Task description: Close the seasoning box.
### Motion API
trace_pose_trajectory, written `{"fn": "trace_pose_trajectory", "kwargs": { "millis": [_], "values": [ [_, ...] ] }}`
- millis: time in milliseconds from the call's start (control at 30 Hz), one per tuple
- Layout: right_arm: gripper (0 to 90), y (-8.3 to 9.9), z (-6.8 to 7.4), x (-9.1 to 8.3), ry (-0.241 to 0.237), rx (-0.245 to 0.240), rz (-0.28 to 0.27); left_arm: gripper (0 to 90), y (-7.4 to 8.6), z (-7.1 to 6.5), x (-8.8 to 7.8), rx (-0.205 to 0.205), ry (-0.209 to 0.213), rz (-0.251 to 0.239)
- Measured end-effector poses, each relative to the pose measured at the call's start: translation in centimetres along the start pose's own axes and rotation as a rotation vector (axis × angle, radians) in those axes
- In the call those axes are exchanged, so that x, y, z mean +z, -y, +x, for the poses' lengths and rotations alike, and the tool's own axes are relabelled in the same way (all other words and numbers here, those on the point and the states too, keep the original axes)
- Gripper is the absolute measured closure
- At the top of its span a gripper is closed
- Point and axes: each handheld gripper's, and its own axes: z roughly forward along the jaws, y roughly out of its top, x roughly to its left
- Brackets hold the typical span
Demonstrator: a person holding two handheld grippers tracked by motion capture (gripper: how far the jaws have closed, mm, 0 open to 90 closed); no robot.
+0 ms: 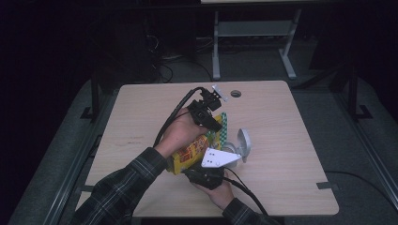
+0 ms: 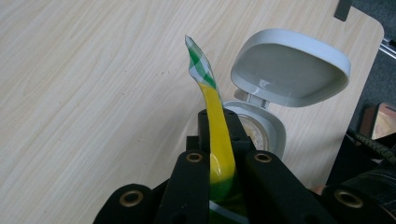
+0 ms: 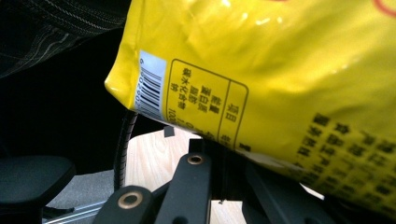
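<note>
A yellow snack bag with a green-checked top seal is held above the table between both grippers. My left gripper is shut on the bag's top edge; in the left gripper view the yellow strip runs up between the closed jaws, and its checked tip curls free. My right gripper is under the bag, shut on its lower edge. In the right gripper view the bag's printed back with a barcode hangs over the closed jaws.
A white container stands on the wooden table just right of the bag, its hinged lid raised over the base. A cable hole is near the far edge. A plaid sleeve comes in from the lower left.
</note>
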Motion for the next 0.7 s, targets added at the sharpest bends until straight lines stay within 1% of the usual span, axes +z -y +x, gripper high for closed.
{"fn": "trace_pose_trajectory", "kwargs": {
  "millis": [700],
  "values": [
    [90.0, 0.01, -0.03, -0.03, 0.001, 0.001, 0.002, 89.9, -0.02, -0.03, 0.01, 0.004, -0.004, -0.007]
  ]
}}
